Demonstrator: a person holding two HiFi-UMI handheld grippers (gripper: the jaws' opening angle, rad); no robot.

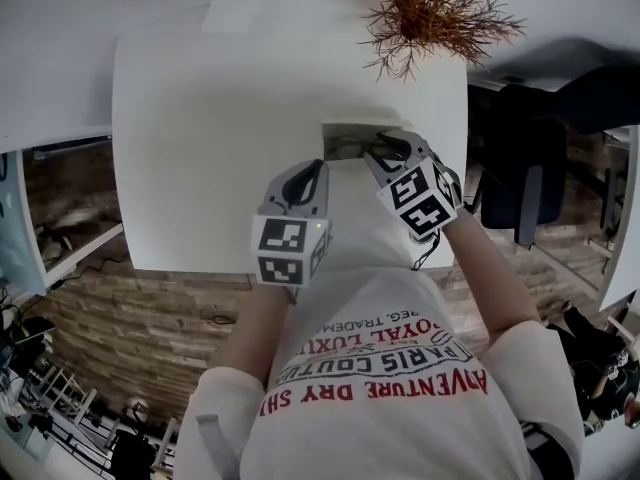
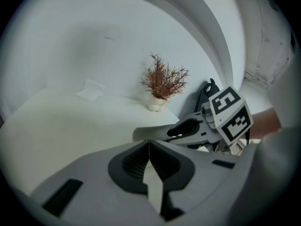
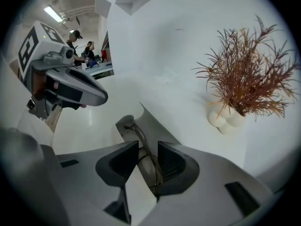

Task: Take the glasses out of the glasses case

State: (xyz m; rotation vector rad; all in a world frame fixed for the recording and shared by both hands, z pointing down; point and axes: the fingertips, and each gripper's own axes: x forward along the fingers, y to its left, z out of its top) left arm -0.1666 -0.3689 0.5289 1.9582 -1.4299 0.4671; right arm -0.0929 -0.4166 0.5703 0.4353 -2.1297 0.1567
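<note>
A grey glasses case [image 1: 345, 138] lies open on the white table [image 1: 200, 118], near its front edge. Thin dark-rimmed glasses [image 3: 141, 140] rest inside the case [image 3: 150, 121]. My right gripper [image 3: 148, 149] points steeply down over the case, jaws open. The glasses frame runs between the jaws and neither pad presses on it. In the head view this right gripper [image 1: 385, 153] covers the case's right end. My left gripper [image 1: 305, 183] hovers just left of the case, near the table's front edge. Its jaws [image 2: 149, 142] are shut with nothing in them.
A dried reddish-brown plant [image 1: 430, 8] in a small white pot [image 3: 225, 119] stands at the table's far right corner. A white slip of paper [image 1: 232, 10] lies at the far edge. A dark chair [image 1: 530, 168] stands right of the table.
</note>
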